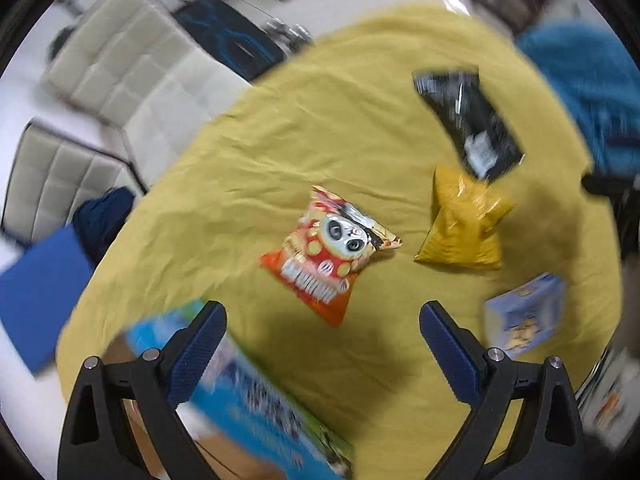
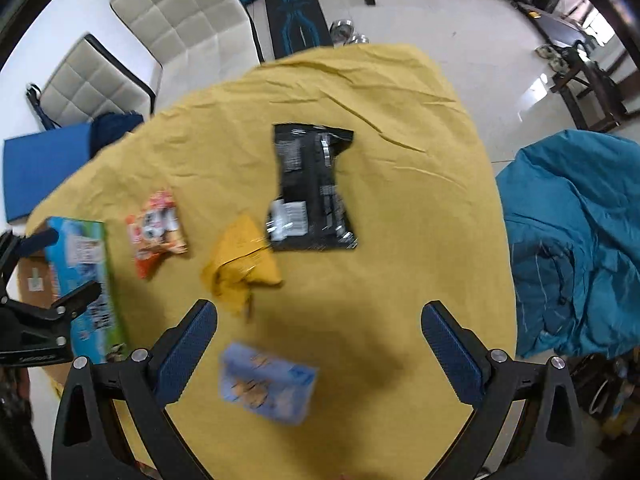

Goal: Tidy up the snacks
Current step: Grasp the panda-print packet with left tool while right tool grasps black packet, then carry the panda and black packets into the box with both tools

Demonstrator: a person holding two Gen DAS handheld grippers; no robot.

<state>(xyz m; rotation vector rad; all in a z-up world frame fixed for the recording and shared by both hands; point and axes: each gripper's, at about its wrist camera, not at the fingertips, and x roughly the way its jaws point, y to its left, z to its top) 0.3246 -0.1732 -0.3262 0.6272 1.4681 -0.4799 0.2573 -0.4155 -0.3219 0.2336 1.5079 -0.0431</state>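
Note:
Snacks lie on a yellow tablecloth (image 2: 400, 120). An orange panda bag (image 1: 332, 252) sits mid-table, a yellow bag (image 1: 464, 224) to its right, a black bag (image 1: 468, 120) beyond that. A pale blue box (image 1: 524, 316) lies near the right fingertip. A long blue-green box (image 1: 256, 396) lies under the left finger. My left gripper (image 1: 322, 336) is open, empty, above the cloth. My right gripper (image 2: 318, 336) is open over the pale blue box (image 2: 268, 384), with the yellow bag (image 2: 240, 264), black bag (image 2: 312, 188) and panda bag (image 2: 158, 232) ahead. The left gripper (image 2: 52, 264) straddles the long box (image 2: 86, 284).
Two white padded chairs (image 2: 180, 12) stand beyond the table's far left. A blue mat (image 2: 40, 168) and dark cloth lie at left. A teal blanket (image 2: 572, 240) heaps at right. A cardboard box (image 2: 34, 280) sits by the long box. Gym gear lies on the floor.

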